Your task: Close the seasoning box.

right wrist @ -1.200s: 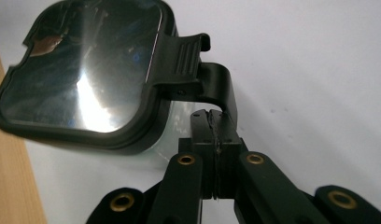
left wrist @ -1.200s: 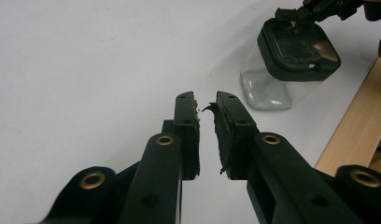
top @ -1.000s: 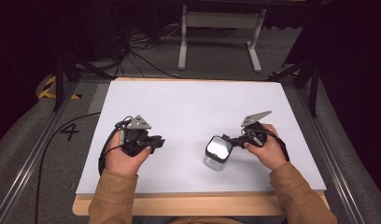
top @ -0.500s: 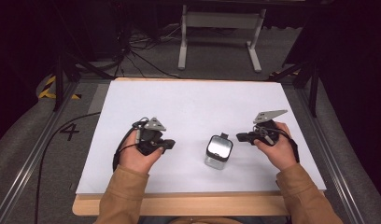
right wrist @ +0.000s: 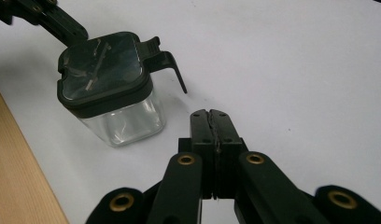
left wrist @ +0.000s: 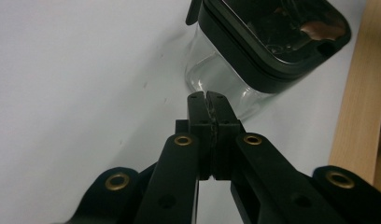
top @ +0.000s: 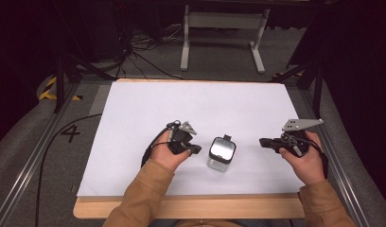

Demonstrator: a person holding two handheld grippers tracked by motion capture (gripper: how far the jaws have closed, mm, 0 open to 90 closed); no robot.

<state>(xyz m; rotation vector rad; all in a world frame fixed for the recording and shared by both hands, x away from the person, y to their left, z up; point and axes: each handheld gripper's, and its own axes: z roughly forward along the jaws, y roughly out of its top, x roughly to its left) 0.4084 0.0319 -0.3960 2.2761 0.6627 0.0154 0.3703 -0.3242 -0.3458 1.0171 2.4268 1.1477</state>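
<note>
A small clear square container (top: 222,153) with a black lid and a side latch stands upright on the white table sheet (top: 181,104), between my two grippers. My left gripper (top: 197,149) lies just left of it, its tips close to the glass wall (left wrist: 216,79). In the left gripper view its jaws (left wrist: 207,97) are pressed together with nothing between them, having just closed. My right gripper (top: 263,142) hovers a hand's width to the right of the container (right wrist: 109,84), and its jaws (right wrist: 210,113) are shut and empty. The left gripper (right wrist: 44,18) shows behind the container there.
The sheet covers a wooden table whose bare front edge (top: 191,207) runs near the person's sleeves. A white metal stand (top: 219,28) and cables lie on the floor beyond the table. A black cable (top: 54,146) runs along the left rail.
The left hand has slid right and down toward the container, and its jaws closed. The right gripper has drawn back to the right, away from the container, which stayed put.
</note>
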